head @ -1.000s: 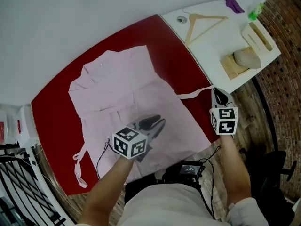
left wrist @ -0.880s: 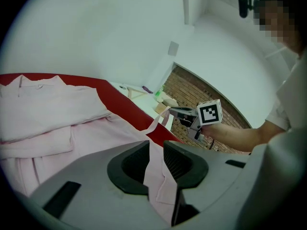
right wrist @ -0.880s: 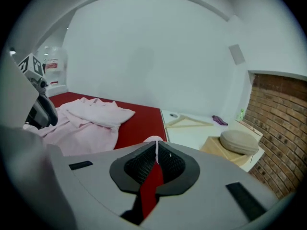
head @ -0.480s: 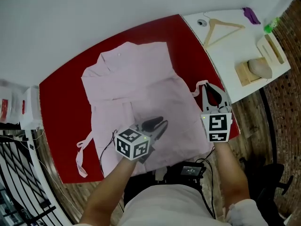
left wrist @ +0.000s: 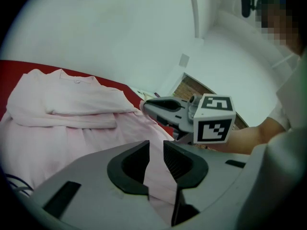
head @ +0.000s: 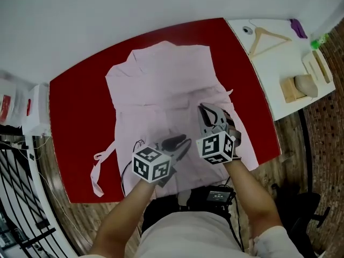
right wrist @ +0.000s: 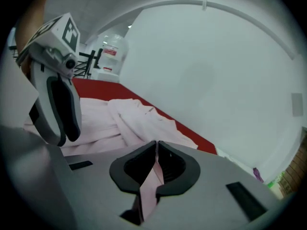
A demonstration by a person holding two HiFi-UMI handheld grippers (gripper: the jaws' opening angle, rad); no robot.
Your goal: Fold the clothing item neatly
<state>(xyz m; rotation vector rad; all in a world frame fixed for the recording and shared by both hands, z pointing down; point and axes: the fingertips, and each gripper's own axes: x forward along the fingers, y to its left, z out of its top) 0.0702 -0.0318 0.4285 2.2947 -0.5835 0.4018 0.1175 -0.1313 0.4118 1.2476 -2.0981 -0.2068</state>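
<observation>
A pale pink garment [head: 166, 95] lies spread on the red table [head: 80, 95], collar end far from me, a tie strap [head: 102, 163] trailing off its left side. My left gripper [head: 183, 140] rests on the garment's near half, its jaws [left wrist: 156, 145] closed on a fold of pink cloth. My right gripper [head: 203, 107] hovers over the garment's right part, shut on a narrow pink strap that runs between its jaws [right wrist: 157, 145]. Each gripper shows in the other's view: right gripper [left wrist: 168, 104], left gripper [right wrist: 60, 104].
A white side table [head: 279, 98] at the right holds a wooden hanger [head: 267, 36], a wooden block with a rounded object [head: 303, 85], a purple item [head: 296, 28] and a green bottle [head: 322, 39]. A black device [head: 217, 194] sits at the table's near edge. Racks stand at the left.
My right gripper has swung left from the table's right edge to above the garment, carrying the pink strap with it. The left gripper has shifted only slightly on the cloth.
</observation>
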